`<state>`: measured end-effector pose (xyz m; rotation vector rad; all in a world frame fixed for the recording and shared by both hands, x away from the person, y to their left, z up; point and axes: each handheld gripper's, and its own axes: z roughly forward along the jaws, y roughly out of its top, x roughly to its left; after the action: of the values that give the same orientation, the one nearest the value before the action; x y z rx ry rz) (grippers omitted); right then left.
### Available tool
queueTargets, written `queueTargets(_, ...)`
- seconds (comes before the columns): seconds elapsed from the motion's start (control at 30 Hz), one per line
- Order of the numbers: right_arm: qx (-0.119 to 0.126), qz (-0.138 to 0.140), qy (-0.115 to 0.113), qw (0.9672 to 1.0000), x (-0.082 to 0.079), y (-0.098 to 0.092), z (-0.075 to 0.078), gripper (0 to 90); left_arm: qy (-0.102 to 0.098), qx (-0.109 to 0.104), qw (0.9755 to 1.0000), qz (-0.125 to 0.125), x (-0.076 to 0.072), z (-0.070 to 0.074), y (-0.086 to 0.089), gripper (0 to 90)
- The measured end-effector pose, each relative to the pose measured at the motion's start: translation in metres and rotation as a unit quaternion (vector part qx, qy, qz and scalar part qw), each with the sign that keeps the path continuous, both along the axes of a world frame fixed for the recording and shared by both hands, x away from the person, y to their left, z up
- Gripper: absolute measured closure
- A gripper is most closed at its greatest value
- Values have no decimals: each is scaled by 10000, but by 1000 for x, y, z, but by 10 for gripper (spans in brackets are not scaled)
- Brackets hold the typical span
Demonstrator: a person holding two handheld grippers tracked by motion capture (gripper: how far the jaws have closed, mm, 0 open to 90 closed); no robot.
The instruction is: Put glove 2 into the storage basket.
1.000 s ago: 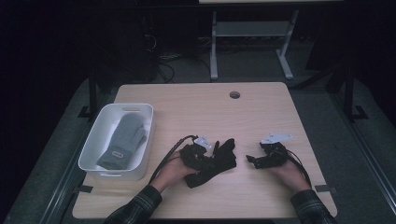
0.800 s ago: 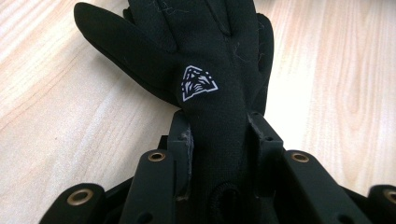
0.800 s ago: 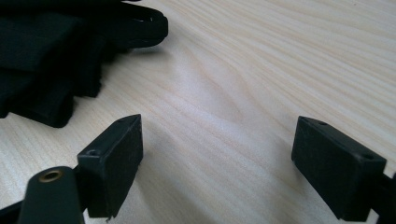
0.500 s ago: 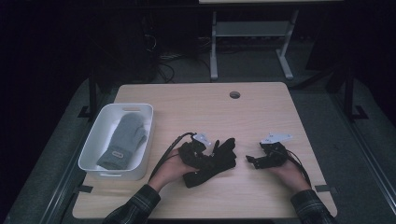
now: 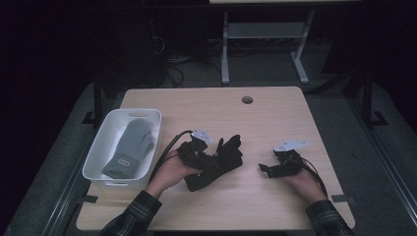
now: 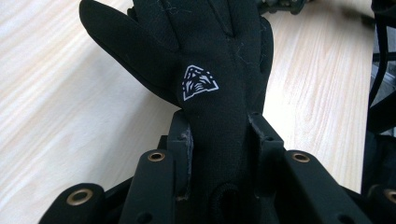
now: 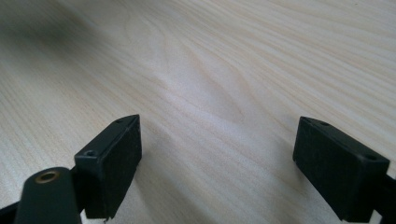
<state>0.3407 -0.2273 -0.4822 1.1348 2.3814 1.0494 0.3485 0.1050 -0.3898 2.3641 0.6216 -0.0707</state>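
Black fabric glove (image 6: 219, 70) with a white emblem sits clamped at its cuff in the left gripper (image 5: 204, 152), just above the wooden table (image 5: 275, 118); right gripper (image 5: 268, 169) rests agape, empty. Carry it clear over the white plastic bin's rim (image 5: 98, 147) before letting go.
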Motion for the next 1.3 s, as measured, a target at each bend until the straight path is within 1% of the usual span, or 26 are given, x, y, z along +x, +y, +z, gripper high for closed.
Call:
queueTargets(0.27, 3, -1, 1, 10000, 0, 0, 0, 153, -55, -128, 9995, 284, 7, 26, 18, 664)
queueTargets(0.3, 1, 0, -1, 10000, 0, 0, 0, 153, -85, -97, 9994, 310, 8, 30, 21, 664)
queueTargets(0.4, 4, 0, 1, 10000, 0, 0, 0, 153, -113, -110, 9990, 409, 10, 39, 31, 664)
queueTargets(0.63, 4, 1, -3, 10000, 0, 0, 0, 154, -149, -100, 9970, 751, 16, 52, 60, 664)
queueTargets(0.7, 3, 2, -3, 10000, 0, 0, 0, 154, -156, -118, 9961, 855, 17, 54, 68, 664)
queueTargets(0.8, 2, 2, -2, 10000, 0, 0, 0, 154, -190, -84, 9947, 1003, 18, 57, 82, 664)
queueTargets(0.83, 3, 2, -2, 10000, 0, 0, 0, 154, -199, -92, 9939, 1084, 18, 58, 87, 664)
queueTargets(0.87, 7, -8, 7, 10000, 0, 0, 0, 154, -209, -51, 9940, 1071, 18, 60, 92, 664)
queueTargets(0.97, 2, 2, -4, 10000, 0, 0, 0, 153, -239, -80, 9917, 1264, 18, 64, 105, 664)
queueTargets(1.17, 3, 2, -3, 10000, 0, 0, 0, 154, -251, -7, 9882, 1510, 18, 67, 129, 664)
queueTargets(1.2, 7, -9, 8, 10000, 0, 0, 0, 154, -246, -35, 9870, 1586, 18, 66, 133, 664)
queueTargets(1.27, 3, 1, -4, 10000, 0, 0, 0, 154, -266, -4, 9856, 1669, 18, 66, 144, 664)
queueTargets(1.3, 9, -10, 11, 10000, 0, 0, 0, 154, -262, -47, 9840, 1762, 18, 66, 148, 664)
